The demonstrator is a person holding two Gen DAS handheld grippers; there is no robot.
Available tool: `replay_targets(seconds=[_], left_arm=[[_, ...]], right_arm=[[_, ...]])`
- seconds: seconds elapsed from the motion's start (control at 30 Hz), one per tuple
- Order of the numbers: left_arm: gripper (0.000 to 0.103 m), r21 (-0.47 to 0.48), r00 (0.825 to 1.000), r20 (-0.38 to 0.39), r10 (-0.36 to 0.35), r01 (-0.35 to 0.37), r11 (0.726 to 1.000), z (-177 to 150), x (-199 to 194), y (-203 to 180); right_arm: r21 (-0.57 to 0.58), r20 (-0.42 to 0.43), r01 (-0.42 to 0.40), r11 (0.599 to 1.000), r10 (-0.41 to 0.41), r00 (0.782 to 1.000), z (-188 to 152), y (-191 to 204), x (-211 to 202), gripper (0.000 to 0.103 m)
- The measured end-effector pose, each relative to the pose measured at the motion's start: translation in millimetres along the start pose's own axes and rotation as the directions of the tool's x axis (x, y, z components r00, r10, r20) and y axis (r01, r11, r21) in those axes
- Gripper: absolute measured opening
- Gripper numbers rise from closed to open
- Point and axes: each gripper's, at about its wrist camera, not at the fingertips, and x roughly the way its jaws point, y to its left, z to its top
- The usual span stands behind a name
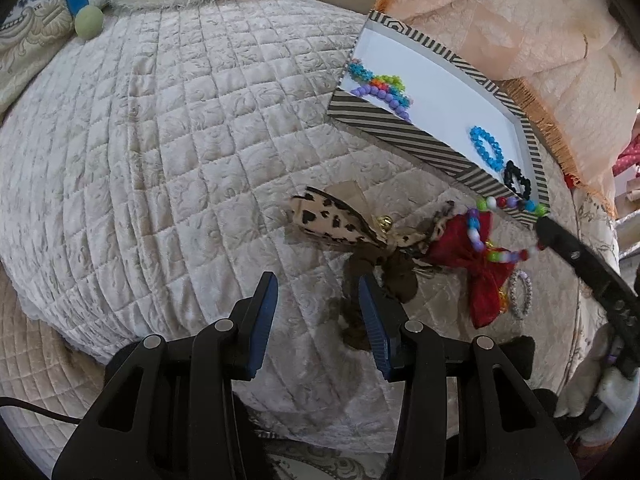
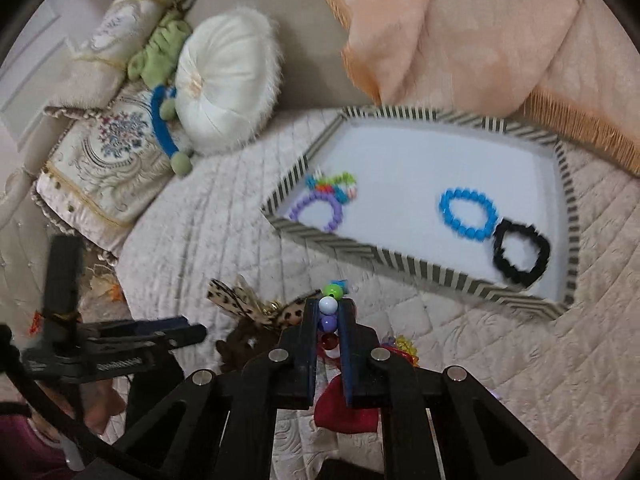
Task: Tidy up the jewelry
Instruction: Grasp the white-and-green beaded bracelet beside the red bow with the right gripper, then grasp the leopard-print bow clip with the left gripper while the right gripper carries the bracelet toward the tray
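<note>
A: Quilted cream bedspread [image 1: 160,168] under everything, and on it the striped tray [image 2: 360,248], which I'll take as the landmark. Inside the tray lie a purple bead bracelet [image 2: 316,210] with some brighter ones [image 2: 332,186] at its left end, and a blue bracelet [image 2: 468,214] touching a black one [image 2: 520,256] at its right end.

B: So which step is this?

A: A pick-up, I'd judge. The right gripper [image 2: 329,314], just in front of the tray's near wall, has its jaws nearly together on a multicoloured bead bracelet [image 1: 498,236]. From the left wrist view the strand hangs from its tip, above the red bow [image 1: 480,268].

B: And the other?

A: The left gripper [image 1: 318,312] stands wide apart with nothing between the pads, hovering near the leopard-print bow [image 1: 332,220], further out from the tray.

B: Next move?

A: Probably carry the strand over the near wall and release it on bare tray floor, clear of the rim. A pale ring [image 1: 520,294] beside the red bow may be another bracelet; it's too small to be sure.

B: Any writing?

A: None legible. The embroidered cushion [image 2: 120,136], far left of the tray, shows only pattern.
</note>
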Motion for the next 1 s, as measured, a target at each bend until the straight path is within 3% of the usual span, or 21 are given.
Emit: replay_targets(seconds=[0.2, 0.37, 0.63, 0.73, 0.77, 1.0], left_arm=[[0.042, 0.002, 0.999, -0.009, -0.037, 0.037, 0.999, -3, 0, -8], [0.048, -0.02, 0.999, -0.01, -0.051, 0.051, 0.999, 1, 7, -13], [0.047, 0.029, 1.0, -0.025, -0.013, 0.014, 0.999, -1, 34, -37], [0.023, 0.054, 0.999, -0.041, -0.015, 0.017, 0.998, -2, 44, -42], [0.02, 0.061, 0.999, -0.034, -0.019, 0.021, 0.998, -3, 43, -42], [0.015, 0.077, 0.997, 0.042, -0.069, 0.066, 0.995, 5, 3, -32]], right_arm=[[0.003, 0.062, -0.013, 1.0, 0.013, 0.998, 7, 1, -30, 0.009], [0.003, 0.08, -0.003, 1.0, 0.003, 0.997, 4, -3, -43, 0.009], [0.01, 0.093, -0.001, 1.0, 0.0, 0.996, 4, -13, -55, 0.009], [0.015, 0.094, -0.003, 1.0, 0.002, 0.996, 4, -17, -57, 0.009], [0.016, 0.094, -0.003, 1.0, 0.001, 0.996, 4, -18, -57, 0.009], [0.015, 0.114, -0.003, 1.0, 0.001, 0.993, 10, -17, -66, 0.009]])
